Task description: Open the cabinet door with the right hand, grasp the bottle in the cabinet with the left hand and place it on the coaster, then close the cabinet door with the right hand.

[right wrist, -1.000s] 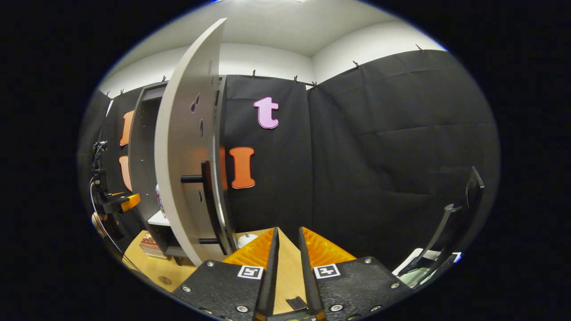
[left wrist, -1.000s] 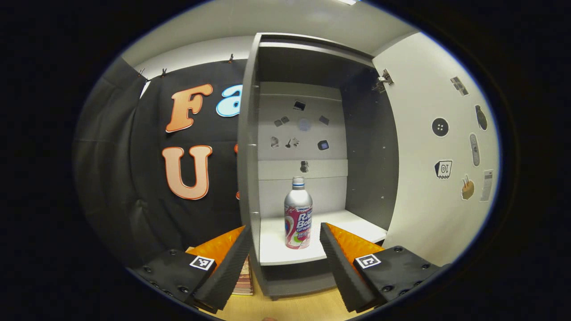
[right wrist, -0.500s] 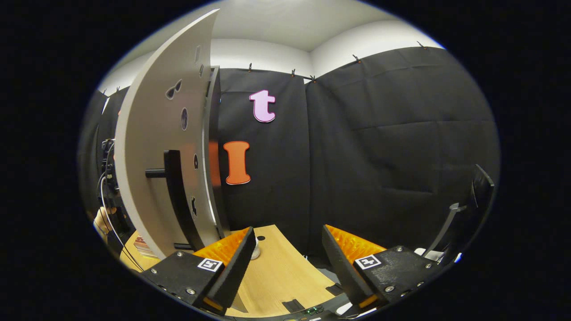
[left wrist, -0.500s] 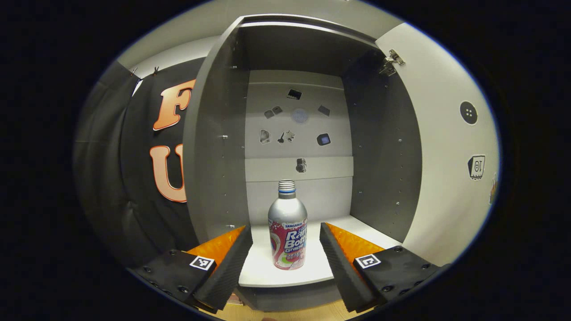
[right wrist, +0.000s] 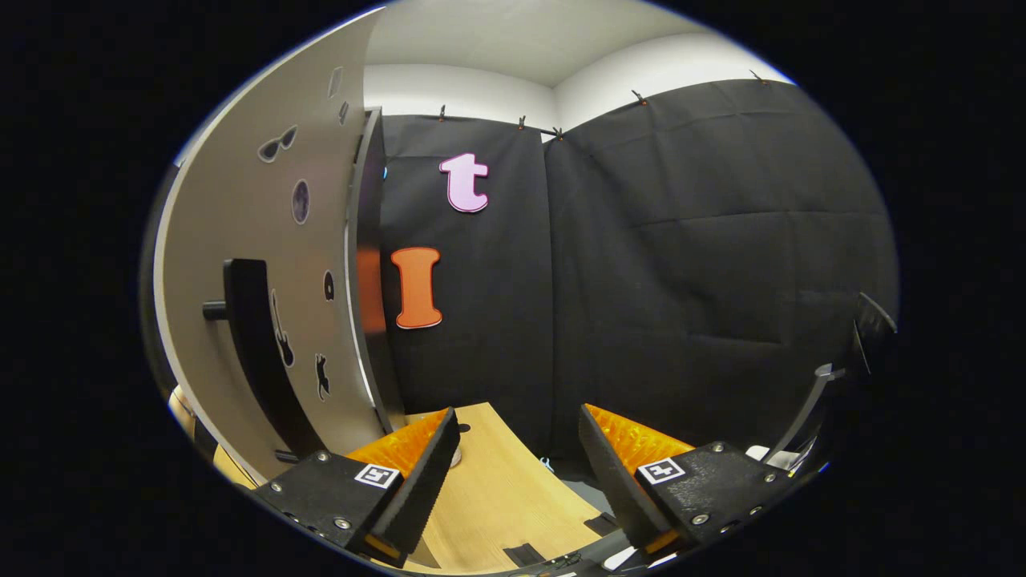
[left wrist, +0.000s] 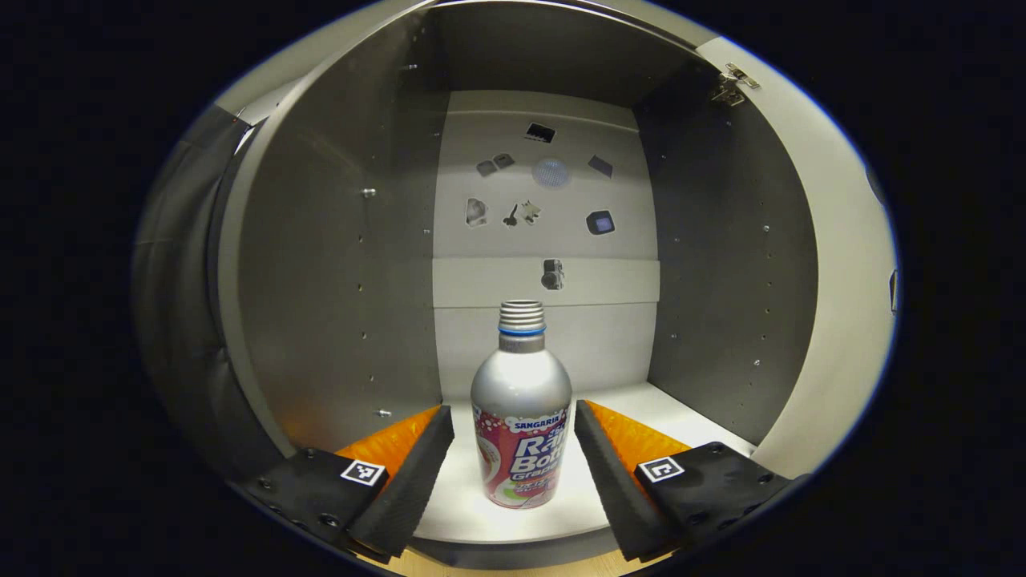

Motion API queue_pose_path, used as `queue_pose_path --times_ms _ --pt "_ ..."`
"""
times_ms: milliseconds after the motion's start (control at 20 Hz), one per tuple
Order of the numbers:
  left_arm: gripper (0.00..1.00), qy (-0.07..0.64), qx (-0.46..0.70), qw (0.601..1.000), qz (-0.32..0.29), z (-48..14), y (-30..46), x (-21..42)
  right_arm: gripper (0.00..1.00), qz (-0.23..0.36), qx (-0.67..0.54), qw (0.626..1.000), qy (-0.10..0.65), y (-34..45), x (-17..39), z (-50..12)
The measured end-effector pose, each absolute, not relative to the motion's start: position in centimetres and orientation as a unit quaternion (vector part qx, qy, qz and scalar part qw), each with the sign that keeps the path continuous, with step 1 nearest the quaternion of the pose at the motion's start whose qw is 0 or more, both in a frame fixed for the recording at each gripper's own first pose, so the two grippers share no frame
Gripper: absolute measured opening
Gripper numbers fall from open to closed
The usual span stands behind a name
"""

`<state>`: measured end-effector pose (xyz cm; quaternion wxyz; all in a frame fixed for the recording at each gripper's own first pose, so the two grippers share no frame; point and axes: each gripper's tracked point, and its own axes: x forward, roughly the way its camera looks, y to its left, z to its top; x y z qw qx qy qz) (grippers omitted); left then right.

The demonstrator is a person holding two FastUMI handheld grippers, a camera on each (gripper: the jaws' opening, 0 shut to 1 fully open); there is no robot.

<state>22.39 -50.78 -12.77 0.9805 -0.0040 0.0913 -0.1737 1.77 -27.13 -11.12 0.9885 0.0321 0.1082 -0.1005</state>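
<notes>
Left gripper view: we're looking straight into the open cabinet [left wrist: 337, 264], grey side walls curving round, a pale back panel dotted with small stickers [left wrist: 529, 200]. Dead centre stands the bottle [left wrist: 521, 417], upright on the white shelf [left wrist: 689, 421], silver shoulders, threaded neck with no cap, a pink and white label round its body. The left tool [left wrist: 513, 465] has its jaws spread wide, one finger on either side of the bottle, and there's a clear gap on both sides, so nothing is gripped. The bottle sits between the fingertips, near the front edge of the shelf. At the right, the inside face of the cabinet door [left wrist: 842, 264] stands swung out, its metal hinge [left wrist: 729, 84] up at the top corner.

Right gripper view: the door [right wrist: 256, 304] shows its outer face here, at the left, standing open, with a dark bar handle [right wrist: 248, 344] and a few small dark stickers. The right tool [right wrist: 517, 473] is spread wide and holds nothing; it sits well apart from the handle, over the wooden bench [right wrist: 497, 497]. Black cloth wall behind. At the far right edge, a dark stand with a thin arm [right wrist: 826, 401], too small to tell what it is.
</notes>
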Motion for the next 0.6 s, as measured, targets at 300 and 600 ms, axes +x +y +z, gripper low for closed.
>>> queue_pose_path --times_ms 300,600 --pt "0.81 0.100 -0.032 0.975 -0.195 -12.4 -51.1 19.9 0.93 -0.108 0.037 0.987 0.111 -27.4 2.1 -11.6" --pt "0.81 0.083 -0.026 0.971 -0.224 -10.6 -48.6 14.2 0.93 -0.107 0.039 0.987 0.110 -26.6 1.7 -11.4"
